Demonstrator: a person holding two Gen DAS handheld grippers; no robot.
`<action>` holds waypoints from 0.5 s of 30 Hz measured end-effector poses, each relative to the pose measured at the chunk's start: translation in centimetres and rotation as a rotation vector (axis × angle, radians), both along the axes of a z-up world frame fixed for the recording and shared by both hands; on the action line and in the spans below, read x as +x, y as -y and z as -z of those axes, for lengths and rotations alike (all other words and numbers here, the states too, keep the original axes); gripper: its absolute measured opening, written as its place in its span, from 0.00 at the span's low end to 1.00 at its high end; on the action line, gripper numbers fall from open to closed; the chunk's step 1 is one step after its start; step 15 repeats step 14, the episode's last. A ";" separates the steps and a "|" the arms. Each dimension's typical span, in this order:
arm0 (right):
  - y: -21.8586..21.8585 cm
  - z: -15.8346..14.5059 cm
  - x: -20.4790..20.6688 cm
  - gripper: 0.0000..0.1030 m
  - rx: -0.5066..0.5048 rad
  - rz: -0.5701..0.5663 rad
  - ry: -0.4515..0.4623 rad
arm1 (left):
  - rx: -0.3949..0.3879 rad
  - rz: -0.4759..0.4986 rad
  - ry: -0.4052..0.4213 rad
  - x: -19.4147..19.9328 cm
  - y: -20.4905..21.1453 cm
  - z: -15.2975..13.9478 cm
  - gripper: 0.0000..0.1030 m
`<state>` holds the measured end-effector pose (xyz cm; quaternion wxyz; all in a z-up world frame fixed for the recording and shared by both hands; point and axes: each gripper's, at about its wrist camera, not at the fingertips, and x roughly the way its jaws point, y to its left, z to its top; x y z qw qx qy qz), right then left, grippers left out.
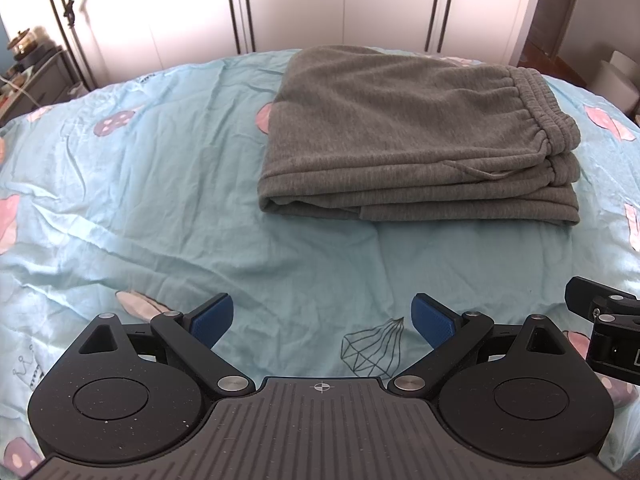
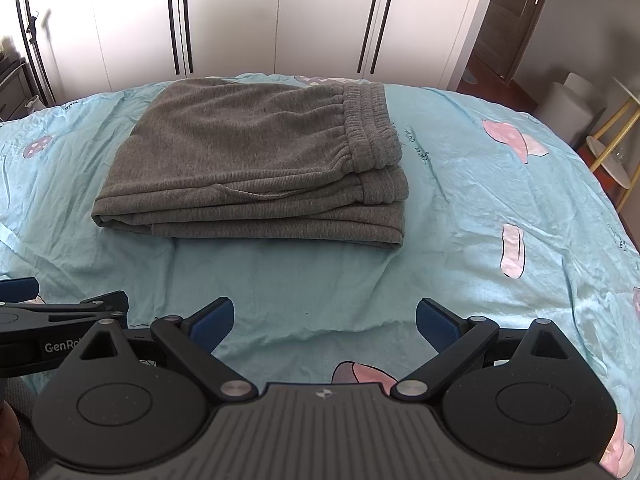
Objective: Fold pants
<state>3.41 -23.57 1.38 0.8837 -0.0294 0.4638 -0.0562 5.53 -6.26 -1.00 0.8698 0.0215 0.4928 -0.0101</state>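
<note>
Grey sweatpants (image 1: 416, 136) lie folded in a thick flat stack on the light blue bed cover (image 1: 160, 208), elastic waistband on the right side. In the right wrist view the same pants (image 2: 256, 164) sit left of centre. My left gripper (image 1: 322, 320) is open, blue pads wide apart, over bare cover well short of the pants. My right gripper (image 2: 325, 322) is also open and empty, held back from the stack's near edge. Part of the right gripper's body (image 1: 608, 332) shows at the left view's right edge.
The bed cover (image 2: 500, 208) has pink mushroom prints and wrinkles. White wardrobe doors (image 2: 280, 20) stand behind the bed. A dark shelf with clutter (image 1: 28, 68) is at far left, a wooden door (image 2: 516, 20) and a small yellow-legged table (image 2: 612, 152) at right.
</note>
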 end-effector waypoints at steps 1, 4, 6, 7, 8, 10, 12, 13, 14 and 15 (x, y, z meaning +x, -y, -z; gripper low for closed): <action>0.0 0.0 0.0 0.95 0.001 -0.001 0.000 | 0.000 0.000 0.000 0.0 0.0 0.0 0.96; 0.0 0.0 0.0 0.95 0.000 -0.001 0.001 | 0.001 0.000 -0.001 0.0 0.0 0.0 0.96; 0.0 0.0 0.0 0.95 0.001 -0.002 0.001 | 0.002 0.001 -0.002 0.1 0.1 -0.1 0.96; 0.0 0.0 0.0 0.95 0.001 -0.003 0.002 | 0.003 0.002 -0.002 0.1 0.0 -0.1 0.96; 0.0 0.0 0.0 0.95 0.001 -0.003 0.003 | 0.003 0.003 -0.001 0.1 0.1 -0.1 0.96; 0.0 0.0 0.0 0.95 0.003 -0.003 0.002 | 0.002 0.006 0.008 0.1 0.0 -0.1 0.96; 0.0 0.0 0.0 0.95 0.003 -0.004 0.006 | -0.015 0.014 0.042 -0.3 -0.2 -0.4 0.96; 0.0 -0.1 -0.1 0.95 0.003 -0.005 0.010 | -0.021 0.011 0.059 -0.5 -0.3 -0.5 0.96; 0.1 -0.1 -0.1 0.95 0.006 -0.004 0.013 | -0.021 0.004 0.066 -0.5 -0.4 -0.6 0.96; 0.1 -0.1 -0.1 0.95 0.006 -0.004 0.013 | -0.021 0.004 0.066 -0.5 -0.4 -0.6 0.96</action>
